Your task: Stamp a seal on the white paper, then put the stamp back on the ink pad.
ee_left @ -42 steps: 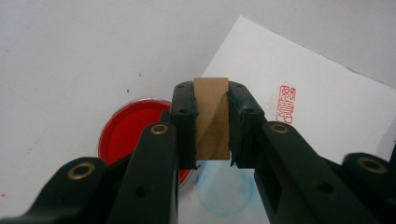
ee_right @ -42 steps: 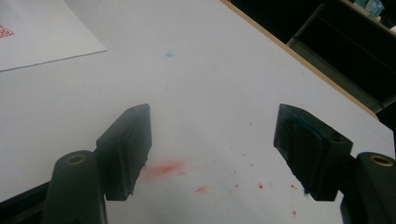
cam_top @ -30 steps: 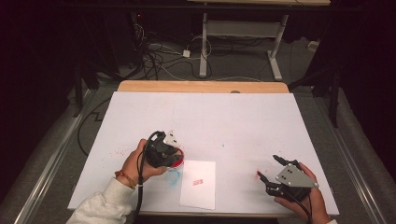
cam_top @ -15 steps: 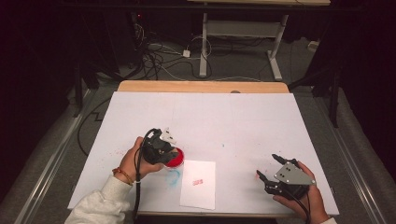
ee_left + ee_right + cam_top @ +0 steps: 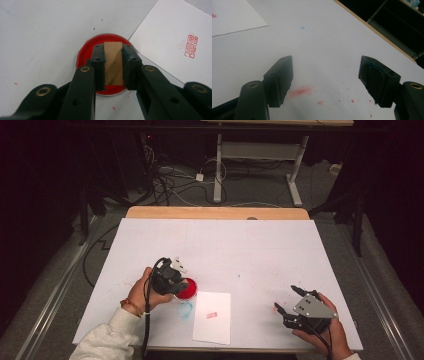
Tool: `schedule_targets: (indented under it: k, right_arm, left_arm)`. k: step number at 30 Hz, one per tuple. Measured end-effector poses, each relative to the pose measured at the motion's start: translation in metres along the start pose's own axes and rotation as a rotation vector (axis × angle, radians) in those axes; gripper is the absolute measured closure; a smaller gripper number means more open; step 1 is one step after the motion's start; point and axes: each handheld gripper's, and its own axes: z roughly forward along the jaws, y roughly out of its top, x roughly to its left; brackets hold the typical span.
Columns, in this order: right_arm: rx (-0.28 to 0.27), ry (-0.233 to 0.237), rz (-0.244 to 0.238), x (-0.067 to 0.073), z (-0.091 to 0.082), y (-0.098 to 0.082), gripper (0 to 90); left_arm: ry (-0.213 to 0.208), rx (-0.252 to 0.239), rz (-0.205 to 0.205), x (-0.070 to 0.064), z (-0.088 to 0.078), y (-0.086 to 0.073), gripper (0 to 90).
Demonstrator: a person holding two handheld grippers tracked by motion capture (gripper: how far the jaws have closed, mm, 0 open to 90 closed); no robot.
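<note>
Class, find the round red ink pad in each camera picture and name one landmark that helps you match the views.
High view: the round red ink pad lies left of centre, beside the left hand-held gripper.
Left gripper view: centre, under the wooden stamp block clamped in the jaws.
Right gripper view: I cannot find it.
Shared landmark: the white paper sheet with the red stamp mark.

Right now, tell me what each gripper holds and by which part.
Left gripper: wooden stamp, clamped by its two sides over the red ink pad. Right gripper: nothing, jaws open.
</note>
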Motion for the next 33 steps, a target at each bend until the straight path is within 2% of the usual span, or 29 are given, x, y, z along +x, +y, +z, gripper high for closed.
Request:
schedule_targets:
  k: [11,17,33]
  right_arm:
    - [0.002,0.013,-0.007,0.000,0.003,0.000,28.3]
    - [0.003,0.012,-0.011,0.001,0.001,-0.001,28.4]
    - [0.004,0.012,-0.016,0.003,-0.001,-0.001,28.5]
  left_arm:
    - [-0.012,0.018,-0.015,0.002,0.008,0.001,73.0]
    - [-0.015,0.036,-0.004,-0.001,0.012,0.003,72.6]
    - [-0.004,0.029,-0.001,-0.003,0.010,0.003,66.7]
